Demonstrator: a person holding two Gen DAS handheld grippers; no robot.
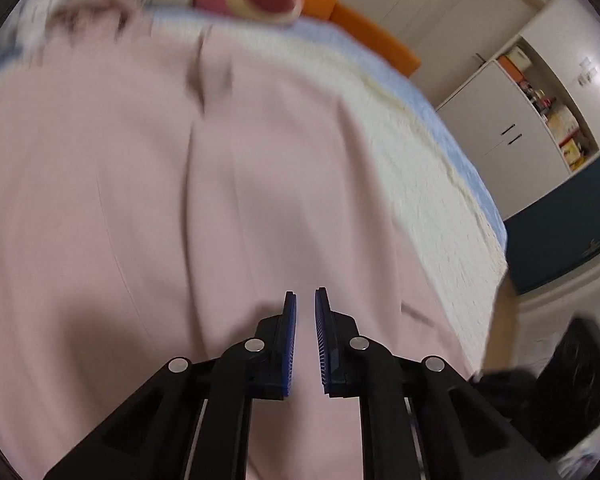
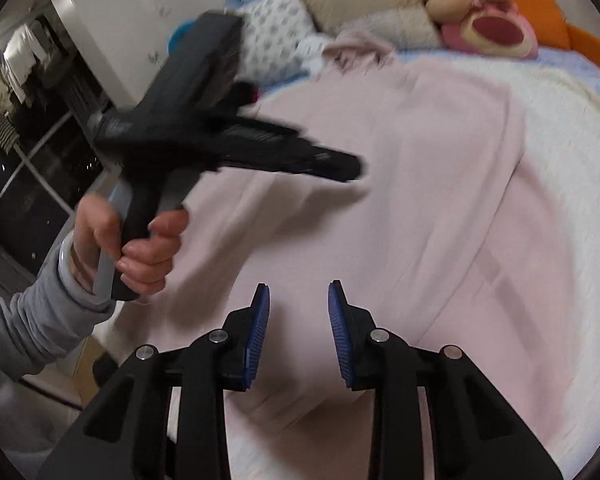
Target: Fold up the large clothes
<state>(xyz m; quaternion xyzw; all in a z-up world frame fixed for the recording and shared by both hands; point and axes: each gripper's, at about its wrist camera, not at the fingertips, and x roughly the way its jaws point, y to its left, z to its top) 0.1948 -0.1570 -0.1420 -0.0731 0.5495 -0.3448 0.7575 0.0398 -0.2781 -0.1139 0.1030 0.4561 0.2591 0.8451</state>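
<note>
A pink garment (image 1: 228, 208) is spread flat over a white textured bedcover (image 1: 432, 184) and fills most of both views. In the left wrist view, the left gripper (image 1: 305, 300) is held above the garment with its blue pads (image 1: 290, 344) drawn to a narrow gap; nothing is seen between them. White cupboards (image 1: 500, 128) and an orange headboard (image 1: 364, 28) are shown only partly here, and the image is motion-blurred.

In the right wrist view, the right gripper (image 2: 299, 292) is positioned over the near part of the garment with its fingers set moderately wide and nothing gripped. This view alone shows the left gripper from outside: its black body (image 2: 204, 136) is carried above the garment's left side by the person's left hand (image 2: 140, 248), in a grey sleeve. Its jaw state cannot be read from this angle owing to blur. A plush toy (image 2: 488, 28) and pillows (image 2: 364, 0) are seen at the head of the bed, beyond the garment
</note>
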